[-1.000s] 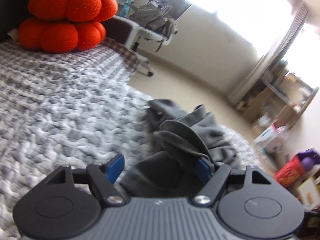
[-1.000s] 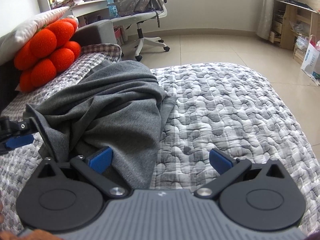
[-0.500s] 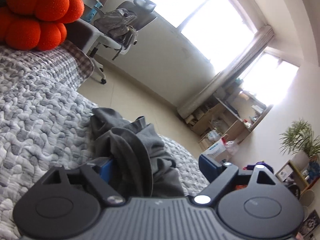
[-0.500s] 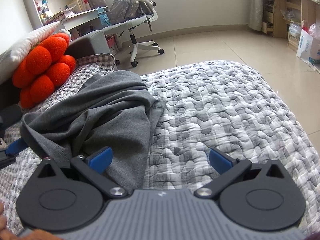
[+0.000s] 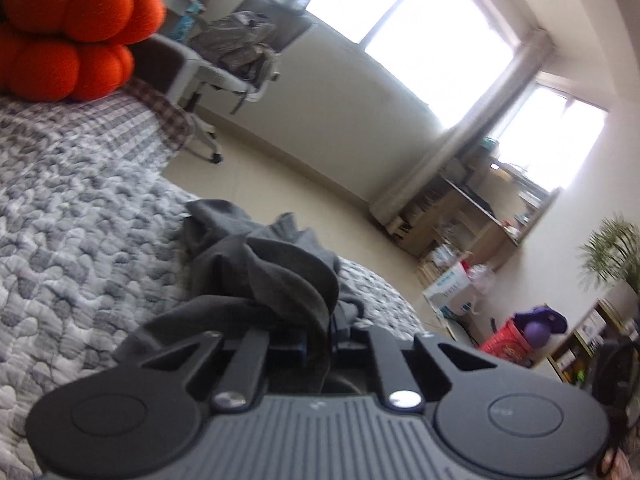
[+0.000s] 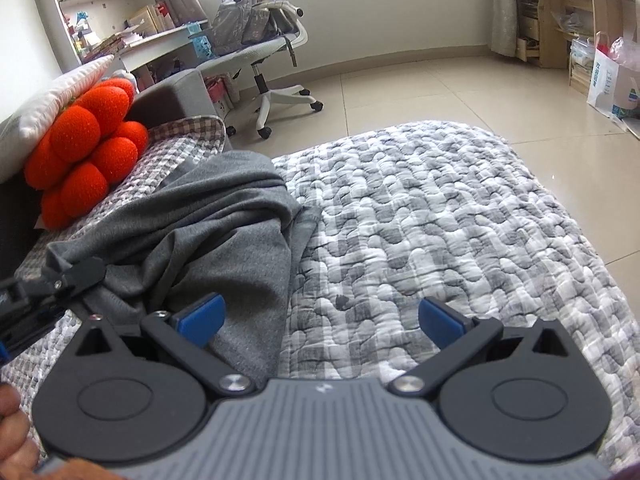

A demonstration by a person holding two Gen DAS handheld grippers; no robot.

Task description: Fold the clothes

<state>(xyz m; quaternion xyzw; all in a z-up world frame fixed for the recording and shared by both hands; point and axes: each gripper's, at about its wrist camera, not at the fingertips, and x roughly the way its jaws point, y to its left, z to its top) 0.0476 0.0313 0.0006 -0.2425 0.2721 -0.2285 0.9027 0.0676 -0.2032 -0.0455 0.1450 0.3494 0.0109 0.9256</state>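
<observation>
Grey garment on quilted bed, one edge caught in the left gripper, right gripper spread wide.

The bed quilt extends ahead of and under both grippers. The grey garment lies crumpled on it, ahead and to the left of the right gripper, whose left blue pad sits over the cloth's near edge without pinching it; its jaws stand wide apart, nothing between them. The left gripper is closing, its jaws nearly together with a fold of the garment pressed between them, the rest bunched directly ahead. An orange cushion lies beyond the garment, far left. A white bag, far right, bears blue print too small to read.
</observation>
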